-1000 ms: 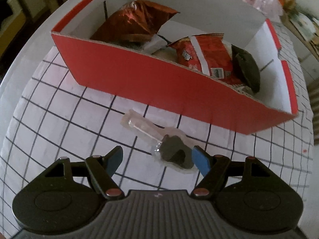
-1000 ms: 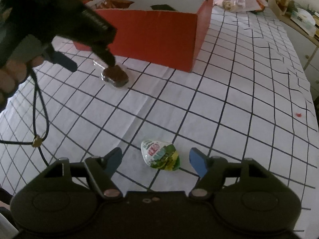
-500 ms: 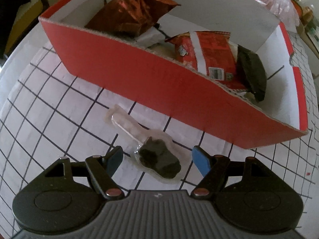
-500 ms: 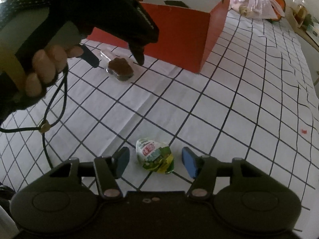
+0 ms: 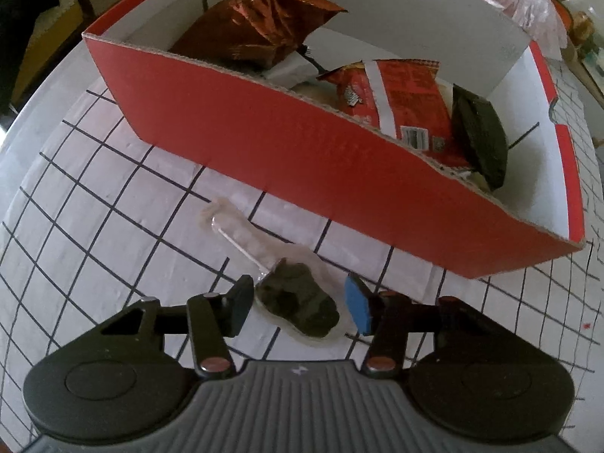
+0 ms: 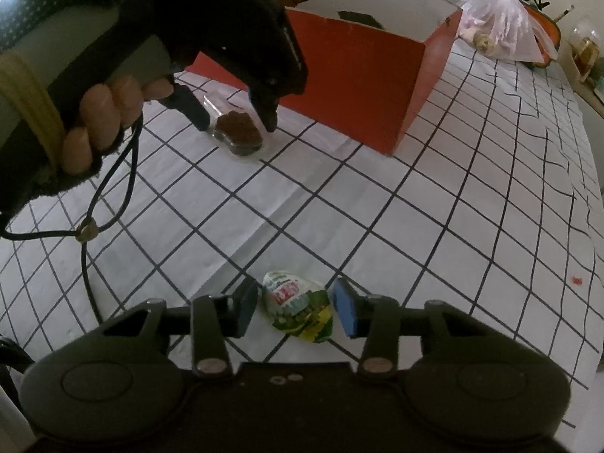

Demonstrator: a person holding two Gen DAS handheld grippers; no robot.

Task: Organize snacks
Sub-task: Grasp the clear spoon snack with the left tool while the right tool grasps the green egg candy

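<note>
Several bags already sit in your red box [image 5: 339, 158]; left gripper [image 5: 298, 304] open astride the clear-wrapped chocolate treat [image 5: 302, 302], right gripper [image 6: 296, 307] open astride the foil egg [image 6: 298, 309], both unboxed.

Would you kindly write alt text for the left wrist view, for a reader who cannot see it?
The open left gripper straddles a clear-wrapped chocolate lollipop lying on a black-gridded white tablecloth, its jaws not yet closed on it. Just beyond stands a red cardboard box holding a brown foil bag, a red snack packet and a dark pouch.
</note>
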